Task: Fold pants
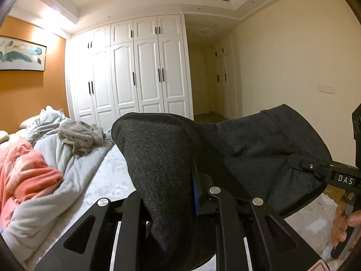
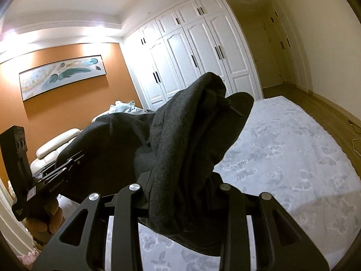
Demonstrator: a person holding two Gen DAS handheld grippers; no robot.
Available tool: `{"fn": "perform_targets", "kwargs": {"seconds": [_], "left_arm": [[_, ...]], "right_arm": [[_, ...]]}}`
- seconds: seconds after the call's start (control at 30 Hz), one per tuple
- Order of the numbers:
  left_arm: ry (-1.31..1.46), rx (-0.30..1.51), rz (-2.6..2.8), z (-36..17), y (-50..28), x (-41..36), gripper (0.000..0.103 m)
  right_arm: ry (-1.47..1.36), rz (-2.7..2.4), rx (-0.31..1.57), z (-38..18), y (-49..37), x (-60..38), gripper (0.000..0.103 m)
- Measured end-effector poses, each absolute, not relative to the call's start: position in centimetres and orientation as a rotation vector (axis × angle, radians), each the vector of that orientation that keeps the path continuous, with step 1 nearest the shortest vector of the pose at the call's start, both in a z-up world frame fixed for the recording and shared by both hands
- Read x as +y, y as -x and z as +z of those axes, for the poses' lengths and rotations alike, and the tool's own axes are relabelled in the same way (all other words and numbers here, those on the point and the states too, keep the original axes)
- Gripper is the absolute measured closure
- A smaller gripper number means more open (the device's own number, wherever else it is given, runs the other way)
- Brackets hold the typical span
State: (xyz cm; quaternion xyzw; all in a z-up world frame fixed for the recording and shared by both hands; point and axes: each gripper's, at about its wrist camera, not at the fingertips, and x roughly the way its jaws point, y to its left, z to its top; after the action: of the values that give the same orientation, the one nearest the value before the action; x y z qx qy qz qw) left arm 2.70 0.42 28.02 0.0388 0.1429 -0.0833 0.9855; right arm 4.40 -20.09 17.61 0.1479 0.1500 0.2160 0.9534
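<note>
Both the left gripper (image 1: 180,194) and right gripper (image 2: 180,189) pinch the dark pants (image 1: 225,144) nearly closed, held up over the bed (image 2: 282,146) (bunched cloth could slip free and sag unevenly).

Bed (image 2: 293,158) right side left bare, passable; left side blocked by heaped bedding (image 1: 56,158); forward view filled by pants (image 1: 180,153).

Both gripper (image 1: 194,194) fingertips and lower pants (image 2: 191,135) hidden by cloth.
</note>
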Motion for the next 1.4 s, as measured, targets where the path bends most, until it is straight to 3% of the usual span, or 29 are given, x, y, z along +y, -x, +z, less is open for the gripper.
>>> {"fn": "perform_targets", "kwargs": {"seconds": [0.3,0.37,0.43,0.47,0.53,0.67,0.73,0.77,0.83,0.9,1.0,1.07,1.1,1.13,1.17,1.3,1.4], "left_arm": [[-0.066,0.372,-0.155,23.8,-13.2,0.9,0.086],[-0.042,0.431,-0.144,20.4,-16.6,1.6,0.079],[0.013,0.54,-0.154,15.2,-20.2,2.6,0.059],[0.043,0.622,-0.153,11.9,-22.1,3.3,0.054],[0.08,0.785,-0.085,5.0,-24.8,5.1,0.055],[0.126,0.865,-0.032,-1.2,-25.3,8.7,0.056],[0.214,0.89,-0.038,-1.9,-25.5,9.7,0.053],[0.271,0.914,-0.052,-2.3,-25.8,10.2,0.046],[0.372,0.948,-0.079,-3.2,-26.1,10.3,0.042],[0.416,0.976,-0.089,-4.5,-26.5,9.8,0.041],[0.427,1.006,-0.118,-6.4,-26.5,8.4,0.042],[0.453,1.041,-0.155,-7.8,-26.7,7.8,0.055],[0.447,1.022,-0.157,-7.7,-26.7,7.8,0.073],[0.44,1.02,-0.174,-7.3,-26.8,7.8,0.078],[0.453,1.025,-0.187,-6.7,-26.8,8.1,0.086],[0.494,1.011,-0.255,-4.5,-26.5,9.1,0.087],[0.412,1.07,-0.241,-5.7,-26.2,8.1,0.083]], "right_arm": [[-0.296,0.401,0.403,14.2,-15.5,-19.9,0.071],[-0.293,0.34,0.475,10.2,-19.4,-20.1,0.063],[-0.27,0.239,0.578,5.3,-22.4,-20.7,0.051],[-0.232,0.151,0.667,1.6,-23.8,-21.2,0.051],[-0.181,0.05,0.764,-3.0,-24.3,-22.4,0.051],[-0.249,0.082,0.864,-7.1,-23.6,-24.8,0.05],[-0.308,0.116,0.893,-7.6,-24.3,-25.2,0.04],[-0.337,0.131,0.89,-7.9,-24.7,-25.4,0.037],[-0.407,0.163,0.89,-8.7,-26.6,-25.5,0.02],[-0.441,0.182,0.92,-9.4,-28.4,-24.5,0.017],[-0.516,0.231,1.005,-11.8,-30.3,-23.2,0.017],[-0.488,0.244,1.011,-12.5,-30.6,-22.1,0.039],[-0.462,0.25,1.005,-12.2,-30.4,-21.5,0.057],[-0.453,0.26,0.993,-11.4,-30.2,-21.1,0.071],[-0.423,0.273,0.964,-9.9,-29.3,-20.8,0.073],[-0.299,0.306,0.892,-6.4,-25.6,-20.0,0.074],[-0.214,0.238,1.023,-10.0,-25.9,-20.0,0.065]]}}
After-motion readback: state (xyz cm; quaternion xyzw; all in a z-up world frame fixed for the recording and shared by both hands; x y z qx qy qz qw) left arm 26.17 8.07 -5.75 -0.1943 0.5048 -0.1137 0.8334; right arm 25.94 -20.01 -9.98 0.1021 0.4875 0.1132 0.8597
